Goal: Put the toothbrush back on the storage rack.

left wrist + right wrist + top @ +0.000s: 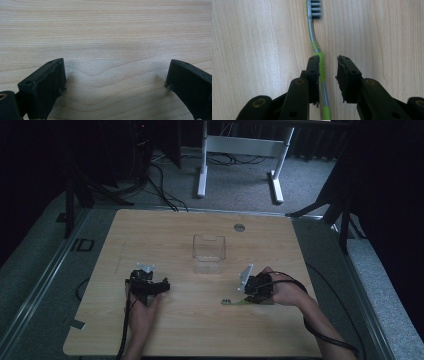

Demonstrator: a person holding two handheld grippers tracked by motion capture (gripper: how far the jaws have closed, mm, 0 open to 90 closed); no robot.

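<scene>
A green and grey toothbrush [318, 50] lies flat on the wooden table [165, 235], its bristled head pointing away from my right gripper [328, 60]. The handle runs between the jaws, hard against the left one, while a clear gap separates it from the right one. From above, the toothbrush [232, 302] pokes out leftwards from my right gripper [248, 299], near the table's front right. My left gripper [148, 282] rests at the front left. Its jaws stand wide apart over bare wood, and nothing is between them [115, 75].
A clear, square plastic container [209, 254] stands upright at mid-table, beyond and between the two grippers. A round grommet [239, 227] sits near the far edge. A cable trails from each gripper towards the front edge.
</scene>
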